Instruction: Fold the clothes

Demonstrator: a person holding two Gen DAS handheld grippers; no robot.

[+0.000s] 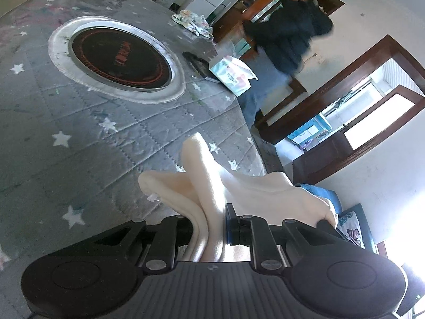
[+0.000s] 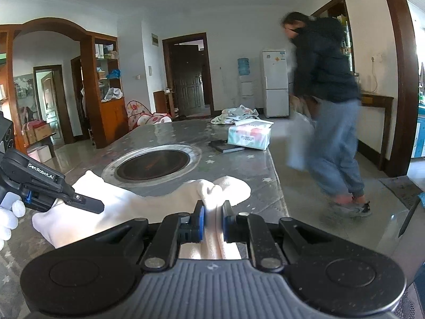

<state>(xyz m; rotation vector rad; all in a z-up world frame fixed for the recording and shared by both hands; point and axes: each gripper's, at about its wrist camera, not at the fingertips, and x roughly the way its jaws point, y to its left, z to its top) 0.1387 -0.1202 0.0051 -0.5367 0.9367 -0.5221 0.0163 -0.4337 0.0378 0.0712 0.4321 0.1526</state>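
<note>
- Both tongs are seen clamped on one cream garment [image 2: 148, 202]: the right gripper [image 2: 213, 219] has its blue pads pressed against a bunched ridge of the cloth, and the left gripper [image 1: 209, 222] is closed on a fold that runs back between its fingers
- From the right wrist view the left gripper [image 2: 79, 202] is seen at the garment's other end, held by a white-gloved hand [image 2: 10, 218]
- The cream garment is stretched between the two grippers at the near edge of the grey star-printed table [image 1: 79, 122]; part of it is lifted clear, and whether its far portion rests on the cover cannot be told
- The cloth is gathered and creased, not laid flat, and no tidy folded stack is shown, so folding of this piece is judged to be in hand and not finished; how many folds it already carries cannot be told
- A patterned bundle of fabric [image 2: 236, 114] lies crumpled at the far end of the table, so it may be left to fold, though this is only a judgement
- A round inset burner [image 2: 154, 163], a tissue pack [image 2: 248, 135] and a dark flat item [image 2: 225, 146] are also on the table
- Another person [image 2: 324, 93], blurred, is seen beyond the table's far corner
</note>
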